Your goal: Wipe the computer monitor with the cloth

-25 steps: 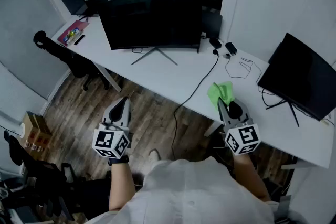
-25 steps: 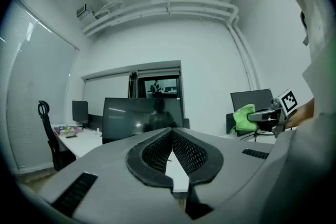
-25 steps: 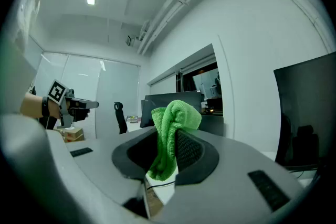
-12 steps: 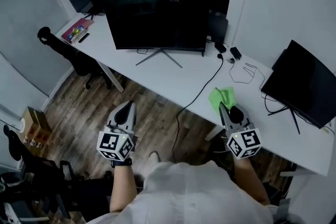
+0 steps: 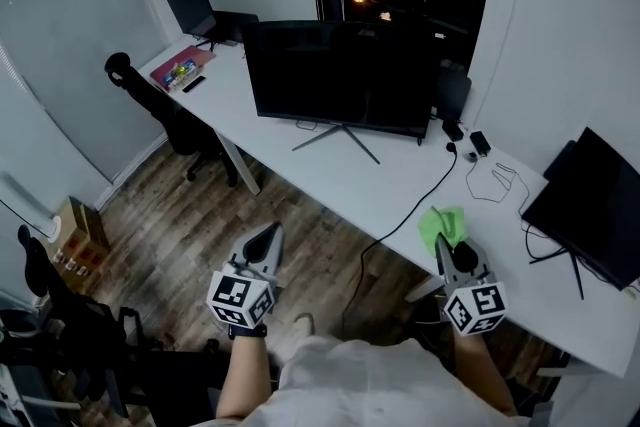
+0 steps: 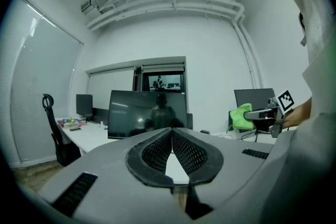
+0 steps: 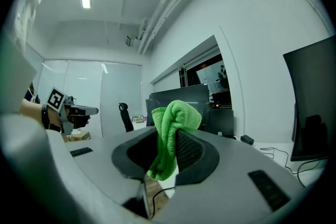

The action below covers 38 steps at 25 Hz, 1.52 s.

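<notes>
A wide dark monitor (image 5: 340,77) stands on a long white desk (image 5: 400,180), its screen off; it also shows in the left gripper view as the monitor (image 6: 147,113) straight ahead. A bright green cloth (image 5: 442,225) is clamped in my right gripper (image 5: 448,247), which is held over the desk's front edge, well short of the monitor. The cloth (image 7: 170,136) bunches up between the jaws in the right gripper view. My left gripper (image 5: 268,240) hangs over the wooden floor, shut with nothing in it.
A second dark monitor (image 5: 590,205) stands at the desk's right end. A black cable (image 5: 415,200) runs off the desk front, with small adapters (image 5: 480,143) behind. A black office chair (image 5: 165,110) sits at the left, a laptop (image 5: 195,13) and books (image 5: 180,70) at the far end.
The head view has tilted up and both grippers have shifted lower in frame; the monitor now sits nearer the picture's middle. The cloth stays held in the right gripper.
</notes>
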### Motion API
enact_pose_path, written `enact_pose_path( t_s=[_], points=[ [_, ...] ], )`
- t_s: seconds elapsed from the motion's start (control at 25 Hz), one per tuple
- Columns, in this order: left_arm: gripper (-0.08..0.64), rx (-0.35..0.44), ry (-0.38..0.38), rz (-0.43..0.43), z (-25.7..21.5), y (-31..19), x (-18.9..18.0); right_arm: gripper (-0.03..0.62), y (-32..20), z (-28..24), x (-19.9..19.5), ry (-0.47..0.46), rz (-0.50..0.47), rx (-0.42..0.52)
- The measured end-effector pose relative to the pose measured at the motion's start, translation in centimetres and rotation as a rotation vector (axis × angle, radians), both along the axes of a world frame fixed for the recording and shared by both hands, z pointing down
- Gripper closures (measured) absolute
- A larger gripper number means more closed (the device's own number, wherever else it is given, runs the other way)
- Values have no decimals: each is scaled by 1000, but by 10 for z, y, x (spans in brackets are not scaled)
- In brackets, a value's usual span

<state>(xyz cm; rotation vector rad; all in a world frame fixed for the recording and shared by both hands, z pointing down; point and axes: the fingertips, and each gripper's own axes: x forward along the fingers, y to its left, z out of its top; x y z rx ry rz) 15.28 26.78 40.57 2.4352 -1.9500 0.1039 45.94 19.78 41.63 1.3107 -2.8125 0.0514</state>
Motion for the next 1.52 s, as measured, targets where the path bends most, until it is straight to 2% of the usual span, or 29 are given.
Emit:
enact_pose_path(
  t_s=[0.32,0.56,0.72,0.92,1.12,1.36,1.52],
  points=[
    [543,-7,17,9,8,-22,-71,523,-20,-4,-61,2,42,-8],
    [543,-8,31,45,12,-37,-145,522,-39,-8,-125,-10,108,-11],
    [543,-19,37,73,18,-41,-193,522,-37,-3,-172,-13,140,-27],
    [543,-23,29,105,22,-46,-234,522,-30,0,-212,-10,165,-28],
    [543,-28,32,122,23,-51,-244,522,-34,-1,-227,7,165,-28],
    [543,-31,32,193,24,-73,-228,522,-61,6,-213,-21,248,-41],
    [543,-29,29,233,24,-111,-213,522,-96,15,-201,-8,285,-59]
  ],
)
